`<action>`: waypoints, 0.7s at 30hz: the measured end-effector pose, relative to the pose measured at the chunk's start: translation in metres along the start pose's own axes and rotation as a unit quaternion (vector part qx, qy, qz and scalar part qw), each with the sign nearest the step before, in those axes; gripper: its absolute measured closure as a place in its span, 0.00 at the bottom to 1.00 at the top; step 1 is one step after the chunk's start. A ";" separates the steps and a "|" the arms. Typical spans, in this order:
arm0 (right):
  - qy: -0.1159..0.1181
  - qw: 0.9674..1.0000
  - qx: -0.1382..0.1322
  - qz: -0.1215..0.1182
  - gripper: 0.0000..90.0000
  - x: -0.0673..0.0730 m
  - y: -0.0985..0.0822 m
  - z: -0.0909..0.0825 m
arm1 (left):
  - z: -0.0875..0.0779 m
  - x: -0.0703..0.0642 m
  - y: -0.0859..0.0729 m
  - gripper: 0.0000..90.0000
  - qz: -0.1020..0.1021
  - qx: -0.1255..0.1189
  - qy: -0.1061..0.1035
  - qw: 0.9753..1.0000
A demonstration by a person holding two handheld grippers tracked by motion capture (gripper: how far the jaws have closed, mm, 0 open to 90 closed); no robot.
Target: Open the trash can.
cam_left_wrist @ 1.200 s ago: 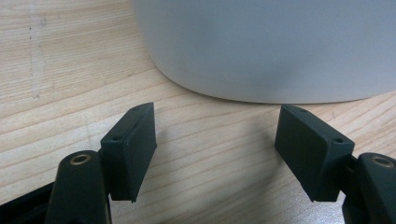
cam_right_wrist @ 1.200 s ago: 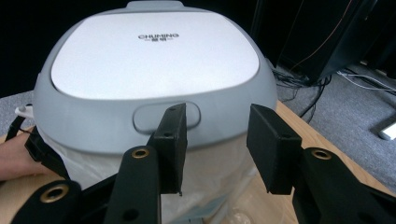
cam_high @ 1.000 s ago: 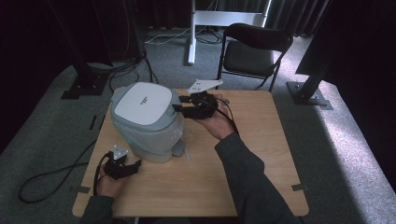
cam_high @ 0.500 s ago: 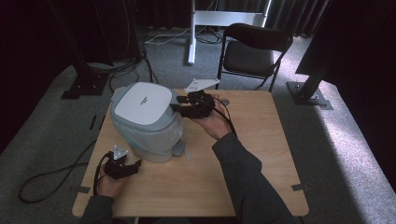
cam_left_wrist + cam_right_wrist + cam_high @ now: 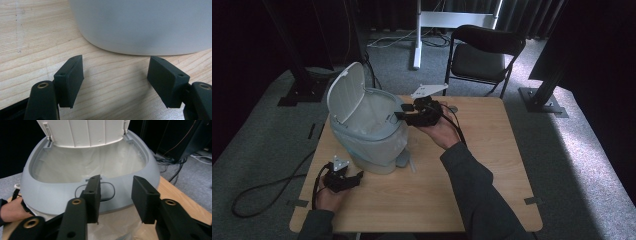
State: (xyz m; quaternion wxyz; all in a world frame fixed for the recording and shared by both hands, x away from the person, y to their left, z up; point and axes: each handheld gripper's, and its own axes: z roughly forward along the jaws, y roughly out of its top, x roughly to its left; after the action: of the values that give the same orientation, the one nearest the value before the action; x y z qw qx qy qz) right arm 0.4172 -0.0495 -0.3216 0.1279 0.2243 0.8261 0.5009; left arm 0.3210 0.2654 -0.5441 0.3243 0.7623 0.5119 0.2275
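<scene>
A grey bin (image 5: 377, 142) with a clear bag liner (image 5: 85, 166) stands on the left half of the wooden table (image 5: 472, 170). Its white lid (image 5: 346, 92) stands raised at the far side. My right gripper (image 5: 402, 112) hovers at the bin's near rim (image 5: 50, 192), over the latch button (image 5: 110, 191). Its jaws have just opened a little further and stand open with nothing gripped between them. By the table's front left, my left gripper (image 5: 358, 177) rests open, pointing at the bin's lower wall (image 5: 140, 25), and nothing lies between its pads (image 5: 71, 75).
A black folding chair (image 5: 484, 52) stands behind the table, beside a white stand (image 5: 452, 20). Black frame feet (image 5: 542, 102) sit on the carpet at the right and left. A cable (image 5: 262, 190) loops on the floor at the left.
The bin's lid has swung up from shut to open. Both hands have stayed where they were.
</scene>
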 end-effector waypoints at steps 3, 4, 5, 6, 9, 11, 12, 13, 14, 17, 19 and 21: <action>-0.011 1.000 0.002 -0.008 0.61 0.001 0.000 -0.001 | 0.000 0.000 0.000 0.33 0.000 0.000 0.000 1.000; -0.014 1.000 0.004 -0.009 0.60 0.002 0.000 -0.002 | 0.000 0.000 0.000 0.33 0.000 0.000 0.000 1.000; -0.018 1.000 0.009 -0.013 0.60 0.002 0.000 -0.002 | 0.000 0.000 0.000 0.33 0.000 0.000 0.000 1.000; -0.021 1.000 0.010 -0.014 0.60 0.003 -0.001 -0.002 | 0.000 0.000 0.000 0.32 0.000 0.000 0.000 1.000; -0.021 1.000 0.005 -0.011 0.59 0.002 -0.002 -0.003 | 0.000 0.000 0.000 0.33 0.000 0.000 0.000 1.000; -0.024 1.000 0.006 -0.013 0.59 0.002 -0.003 -0.004 | 0.000 0.000 0.000 0.33 0.000 0.000 0.000 1.000; -0.027 1.000 0.007 -0.014 0.59 0.002 -0.003 -0.005 | 0.000 0.000 0.000 0.33 0.000 0.000 0.000 1.000; -0.029 0.999 0.008 -0.015 0.59 0.002 -0.003 -0.006 | 0.000 0.000 0.000 0.32 0.000 0.000 0.000 1.000; -0.030 0.999 0.005 -0.015 0.59 0.001 -0.004 -0.007 | 0.000 0.000 0.000 0.33 0.000 0.000 0.000 1.000; -0.034 0.999 -0.003 -0.011 0.59 0.000 -0.005 -0.011 | 0.000 0.000 0.000 0.32 0.000 0.000 0.000 1.000; -0.036 0.999 -0.003 -0.010 0.59 -0.001 -0.006 -0.012 | 0.000 0.000 0.000 0.33 0.000 0.000 0.000 1.000; -0.041 0.999 -0.001 -0.013 0.59 -0.002 -0.008 -0.013 | 0.000 0.000 0.000 0.33 0.000 0.000 0.000 1.000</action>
State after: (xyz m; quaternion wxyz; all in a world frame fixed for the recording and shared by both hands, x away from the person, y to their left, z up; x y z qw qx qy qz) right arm 0.4114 -0.0635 -0.3225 0.1682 0.2337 0.8222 0.4909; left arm 0.3210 0.2654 -0.5441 0.3242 0.7624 0.5118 0.2274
